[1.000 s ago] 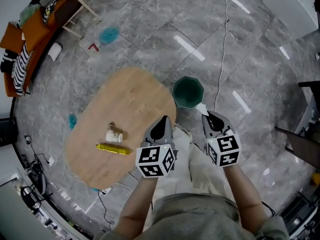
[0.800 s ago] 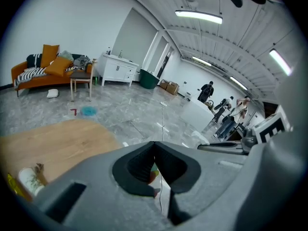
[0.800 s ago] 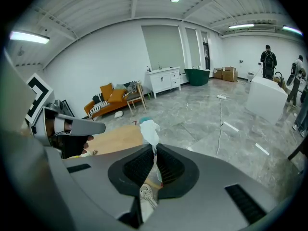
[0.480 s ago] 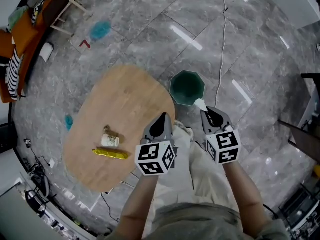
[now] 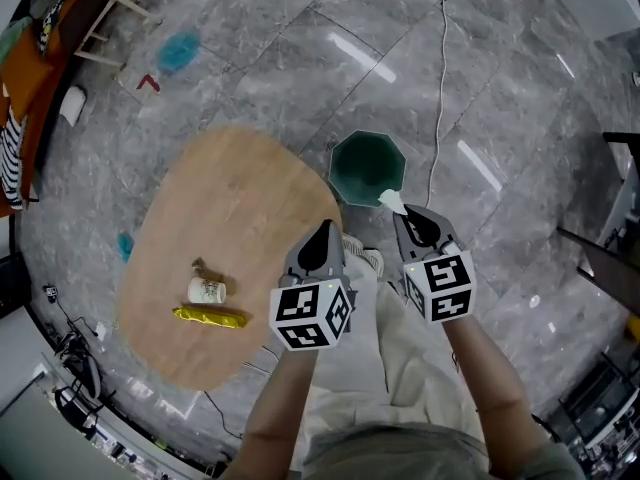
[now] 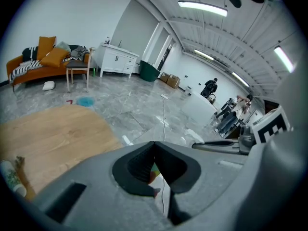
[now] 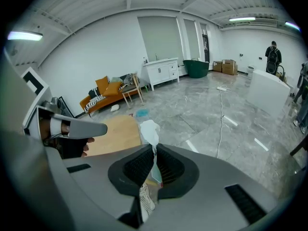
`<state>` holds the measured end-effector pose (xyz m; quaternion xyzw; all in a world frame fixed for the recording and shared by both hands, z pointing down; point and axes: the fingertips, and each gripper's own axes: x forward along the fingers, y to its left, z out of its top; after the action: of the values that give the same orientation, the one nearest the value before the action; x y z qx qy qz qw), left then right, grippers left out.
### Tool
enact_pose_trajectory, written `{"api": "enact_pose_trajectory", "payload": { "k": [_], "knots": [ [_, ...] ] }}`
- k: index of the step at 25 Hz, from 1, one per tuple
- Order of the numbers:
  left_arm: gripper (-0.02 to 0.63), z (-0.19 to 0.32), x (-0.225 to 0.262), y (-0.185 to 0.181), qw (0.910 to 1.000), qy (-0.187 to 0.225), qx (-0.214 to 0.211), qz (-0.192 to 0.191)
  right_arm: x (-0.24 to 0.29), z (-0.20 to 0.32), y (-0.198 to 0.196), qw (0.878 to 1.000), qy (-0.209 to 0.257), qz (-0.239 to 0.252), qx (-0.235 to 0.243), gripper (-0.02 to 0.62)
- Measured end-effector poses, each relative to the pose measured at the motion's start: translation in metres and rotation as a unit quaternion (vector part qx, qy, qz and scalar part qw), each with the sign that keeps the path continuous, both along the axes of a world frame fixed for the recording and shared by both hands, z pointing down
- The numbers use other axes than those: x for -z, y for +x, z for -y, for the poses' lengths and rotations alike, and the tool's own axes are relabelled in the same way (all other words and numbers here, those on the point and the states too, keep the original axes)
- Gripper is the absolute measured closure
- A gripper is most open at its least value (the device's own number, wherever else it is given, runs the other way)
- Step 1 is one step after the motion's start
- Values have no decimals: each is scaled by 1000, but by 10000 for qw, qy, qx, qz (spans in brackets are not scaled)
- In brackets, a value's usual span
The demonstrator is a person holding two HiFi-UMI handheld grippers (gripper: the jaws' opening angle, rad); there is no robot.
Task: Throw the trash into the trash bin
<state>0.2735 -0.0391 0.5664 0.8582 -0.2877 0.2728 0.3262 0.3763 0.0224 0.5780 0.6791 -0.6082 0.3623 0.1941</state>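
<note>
right claw (image 7: 154, 150): pressed together on a white crumpled scrap (image 7: 148, 129), pinched near its middle. One end stands up past the tips, the other hangs down between the pads.
left claw (image 6: 154, 144): jaws closed tip to tip. It seems to hold nothing, though a coloured speck shows through the gap and I cannot say what it is.
scrap's axis: along the line the right claw points, forward and down.
trash bin (image 5: 362, 168): dark green, eight-sided and open-topped, standing on the grey floor. It lies just ahead of and below the right claw. In the head view the scrap's free end shows over the bin's near rim.
nearer hand: the right. The left claw sits beside it, near the surface's edge and a little farther from the bin.
surface (image 5: 240, 208): oval and wooden, to the left of the bin. It carries a yellow wrapper (image 5: 210, 316), a small white cup (image 5: 206, 290) and a brown bit (image 5: 205, 267), probably more trash.
</note>
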Motion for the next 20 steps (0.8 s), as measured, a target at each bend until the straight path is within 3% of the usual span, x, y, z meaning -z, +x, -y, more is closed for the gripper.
{"api": "enact_pose_trajectory", "payload": {
  "k": [20],
  "knots": [
    [596, 15, -85, 14, 9991, -206, -196, 320, -95, 10, 14, 9989, -454, 63, -123, 574]
  ]
}}
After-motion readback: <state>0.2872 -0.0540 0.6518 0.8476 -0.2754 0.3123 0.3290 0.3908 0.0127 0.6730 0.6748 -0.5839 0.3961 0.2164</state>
